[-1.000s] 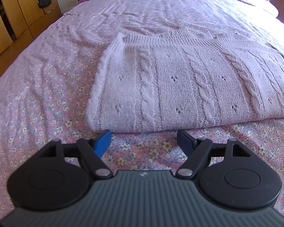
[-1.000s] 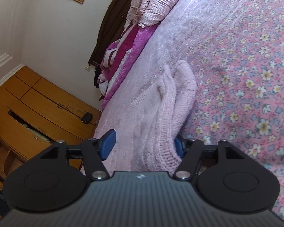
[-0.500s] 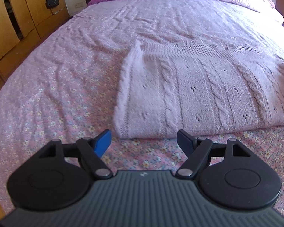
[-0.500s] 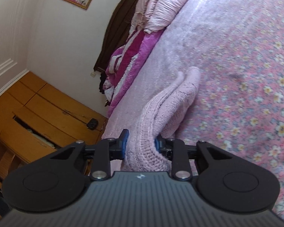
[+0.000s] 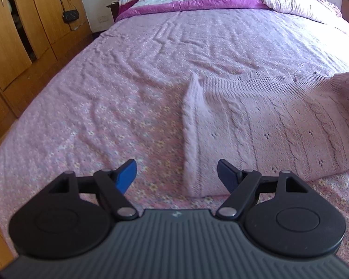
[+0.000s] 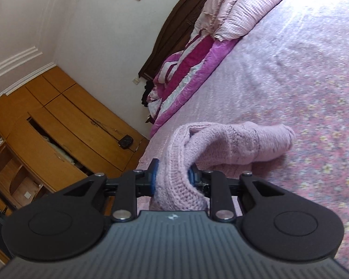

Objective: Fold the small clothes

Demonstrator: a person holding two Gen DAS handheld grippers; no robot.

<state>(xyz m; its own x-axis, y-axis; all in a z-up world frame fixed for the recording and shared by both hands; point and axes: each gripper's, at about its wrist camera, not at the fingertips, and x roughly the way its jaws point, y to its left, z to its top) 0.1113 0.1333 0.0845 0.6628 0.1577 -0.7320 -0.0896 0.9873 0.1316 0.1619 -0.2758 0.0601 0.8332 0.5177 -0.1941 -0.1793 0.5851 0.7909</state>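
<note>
Pink cable-knit sweater on floral bedspread; right gripper jaws just closed, now pinching sweater's edge, corner lifted off bed. Left gripper wide, empty, above near edge. Fold likely starting.

Both views were bright with daylight — glare washed out the bedspread at the upper right of the right wrist view. Fisheye distortion bent the wardrobe edges. The sweater fold showed motion blur — shadows stayed soft.
</note>
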